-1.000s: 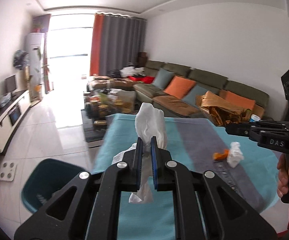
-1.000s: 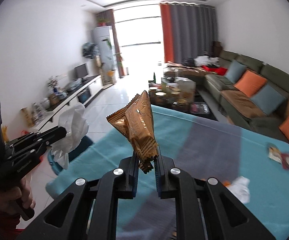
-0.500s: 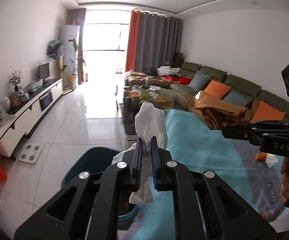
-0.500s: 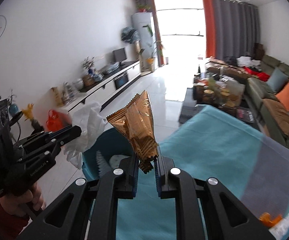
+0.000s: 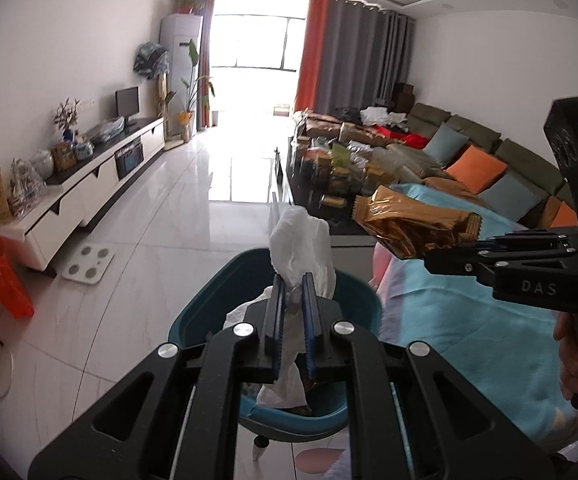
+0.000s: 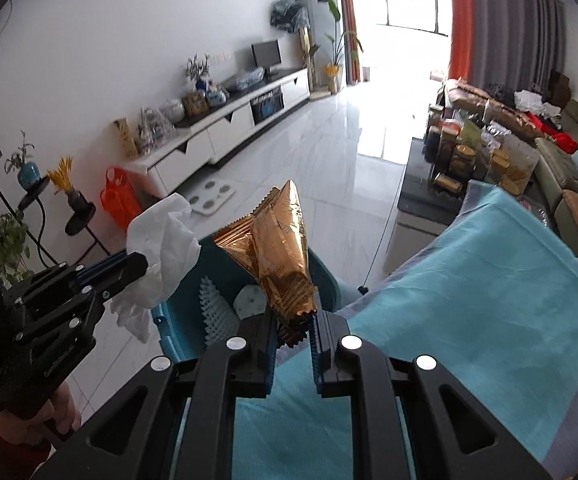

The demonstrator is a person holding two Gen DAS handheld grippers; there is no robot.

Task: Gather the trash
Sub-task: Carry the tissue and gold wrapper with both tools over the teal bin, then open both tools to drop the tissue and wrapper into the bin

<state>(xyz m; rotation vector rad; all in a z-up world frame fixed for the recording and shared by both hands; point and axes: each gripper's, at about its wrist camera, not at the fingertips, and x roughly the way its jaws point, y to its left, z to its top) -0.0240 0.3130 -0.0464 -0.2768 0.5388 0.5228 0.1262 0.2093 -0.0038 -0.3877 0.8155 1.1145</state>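
Left gripper (image 5: 293, 280): fingers clamped on white tissue (image 5: 303, 246), directly above the teal bin (image 5: 205, 312). Right gripper (image 6: 293, 320): fingers clamped on gold wrapper (image 6: 279, 252), above the bin's counter-side rim.

A white tissue (image 5: 303, 248), a gold foil wrapper (image 6: 279, 256), a teal bin (image 5: 209, 308) and a turquoise tablecloth (image 6: 489, 304) are seen.

Two grippers were up: the left gripper (image 5: 293, 280) with one white tissue (image 5: 303, 246), the right gripper (image 6: 293, 322) with one gold wrapper (image 6: 279, 256). One teal bin (image 6: 177, 320) sat below, beside one teal-covered table (image 6: 469, 300). One orange bag (image 5: 3, 276) and one white scale (image 5: 87, 259) were on the floor.
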